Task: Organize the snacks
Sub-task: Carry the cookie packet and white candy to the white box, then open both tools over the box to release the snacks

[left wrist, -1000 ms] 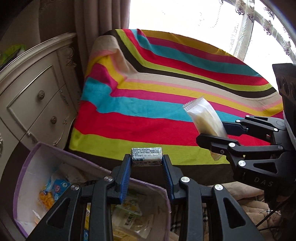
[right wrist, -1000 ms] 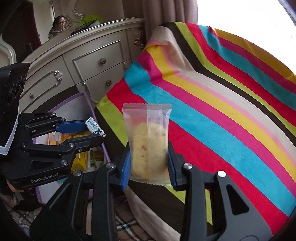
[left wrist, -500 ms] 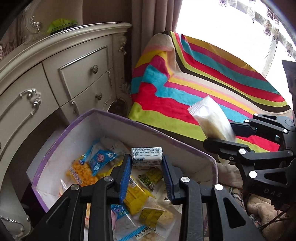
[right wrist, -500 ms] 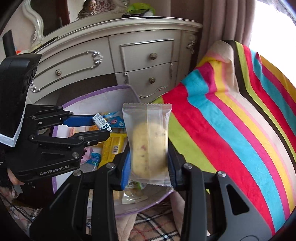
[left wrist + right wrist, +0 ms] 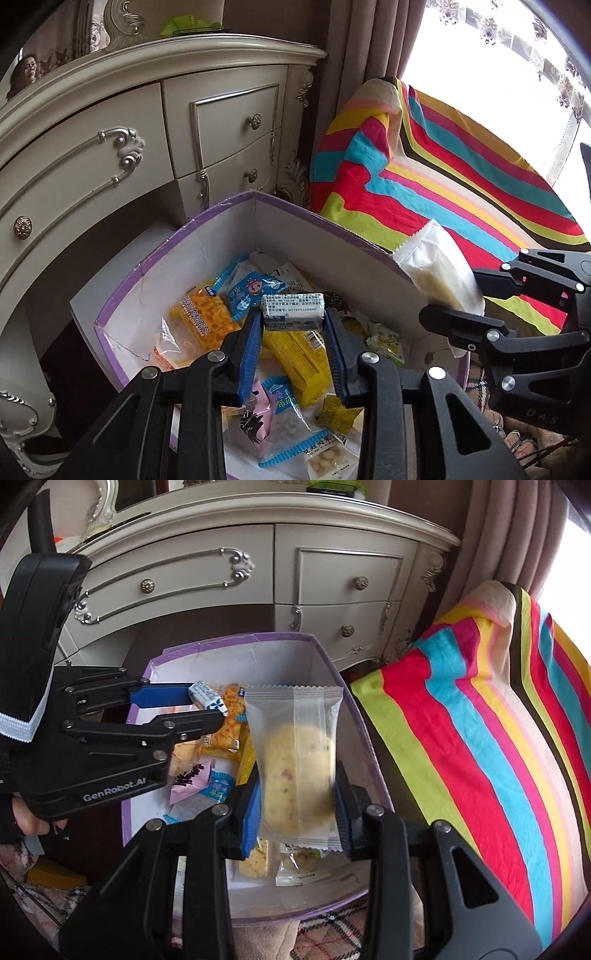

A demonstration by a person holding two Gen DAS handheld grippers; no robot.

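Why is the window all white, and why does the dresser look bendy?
Left wrist view: daylight overexposes the window, washing it out; the fisheye lens curves the dresser. Right wrist view: the same bending on the dresser, and the cookie packet looks slightly blurred.

I see two grippers, my left gripper point(image 5: 293, 325) and my right gripper point(image 5: 297, 805), one small white-and-blue wrapped snack point(image 5: 293, 312), one clear-wrapped round cake point(image 5: 297, 771), one purple-rimmed box point(image 5: 332, 229), one striped blanket point(image 5: 461, 177), one cream dresser point(image 5: 129, 122) with four round knobs.
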